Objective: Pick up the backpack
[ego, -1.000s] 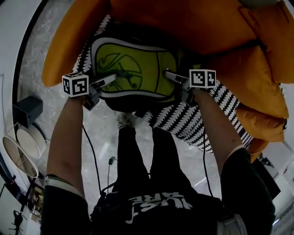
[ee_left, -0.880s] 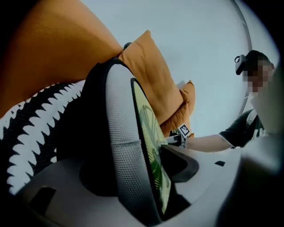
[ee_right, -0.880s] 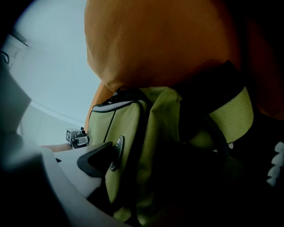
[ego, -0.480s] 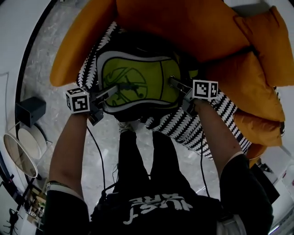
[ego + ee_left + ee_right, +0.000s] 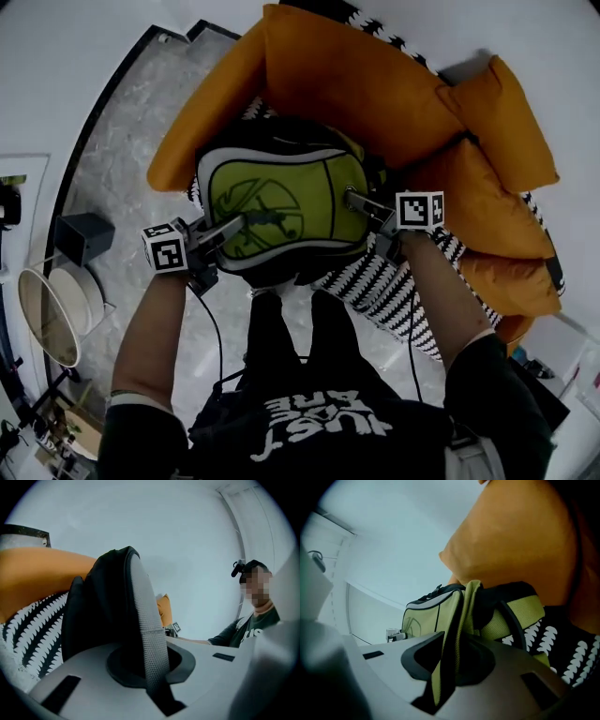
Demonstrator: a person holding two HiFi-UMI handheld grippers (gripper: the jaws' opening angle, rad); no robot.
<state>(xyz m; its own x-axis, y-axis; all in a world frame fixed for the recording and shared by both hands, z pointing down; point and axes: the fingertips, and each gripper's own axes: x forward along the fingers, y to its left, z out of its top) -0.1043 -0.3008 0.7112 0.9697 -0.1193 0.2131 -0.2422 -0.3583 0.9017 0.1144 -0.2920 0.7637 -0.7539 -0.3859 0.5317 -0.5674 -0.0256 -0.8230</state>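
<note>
Both tools have raised the backpack [image 5: 281, 202], seemingly clear of the orange sofa [image 5: 356, 84], the left tool [image 5: 236, 223] clenched on its grey edge and the right tool [image 5: 353, 196] closing its jaws on green fabric, 2 grips keeping it level.

One backpack [image 5: 281, 202], one orange sofa [image 5: 356, 84], one black box [image 5: 84, 236].

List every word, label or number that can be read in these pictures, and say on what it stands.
"JUST": white print on the person's black shirt, upside down in the head view.
Second line of that print: too warped to read.
On the backpack: a drawn emblem only, no words.
On the marker cubes: black and white squares, no letters.
</note>
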